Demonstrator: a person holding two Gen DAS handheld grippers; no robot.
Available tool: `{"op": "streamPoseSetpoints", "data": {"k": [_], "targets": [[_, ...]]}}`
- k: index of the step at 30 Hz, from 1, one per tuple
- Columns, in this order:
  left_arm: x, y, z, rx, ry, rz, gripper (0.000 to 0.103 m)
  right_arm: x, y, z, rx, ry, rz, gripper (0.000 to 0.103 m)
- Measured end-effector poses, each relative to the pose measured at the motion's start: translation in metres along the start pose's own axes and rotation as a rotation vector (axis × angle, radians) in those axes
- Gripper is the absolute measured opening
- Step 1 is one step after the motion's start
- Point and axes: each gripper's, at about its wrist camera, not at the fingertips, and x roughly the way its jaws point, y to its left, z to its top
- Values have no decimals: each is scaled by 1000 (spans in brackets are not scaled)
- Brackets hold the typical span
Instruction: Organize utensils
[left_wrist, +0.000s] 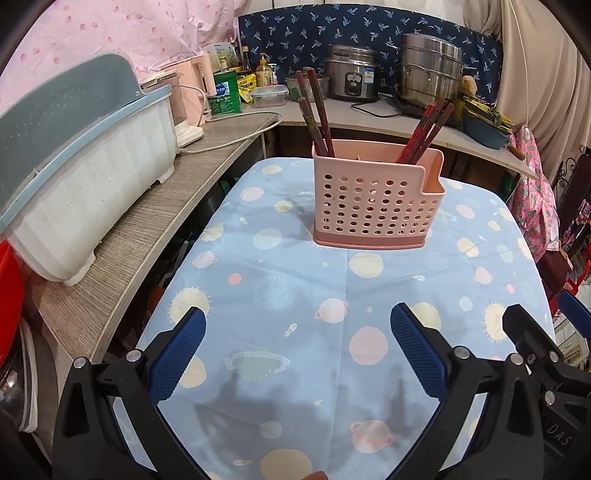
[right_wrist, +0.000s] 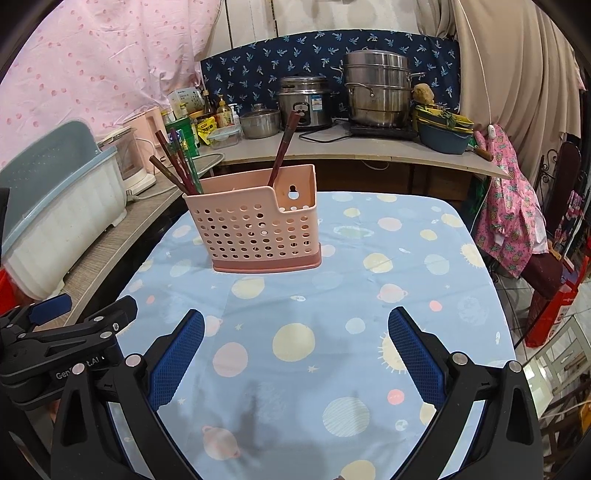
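Left gripper (left_wrist: 297, 341) and right gripper (right_wrist: 295, 341) hover level, spread wide, empty.

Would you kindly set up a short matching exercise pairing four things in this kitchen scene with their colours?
Things:
1. utensil holder
2. chopsticks
3. tablecloth
4. steamer pot

Colours:
A. silver metal
B. light blue with planets
C. dark red
D. pink

Pairs: 1-D, 2-C, 3-B, 4-A
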Motion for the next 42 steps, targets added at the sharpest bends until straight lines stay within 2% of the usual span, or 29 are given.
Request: {"op": "streamPoseSetpoints", "data": {"k": [42], "targets": [[-1, 5, 2, -4, -6, 12, 96, 1, -3, 1, 2, 3, -7, 96]]}}
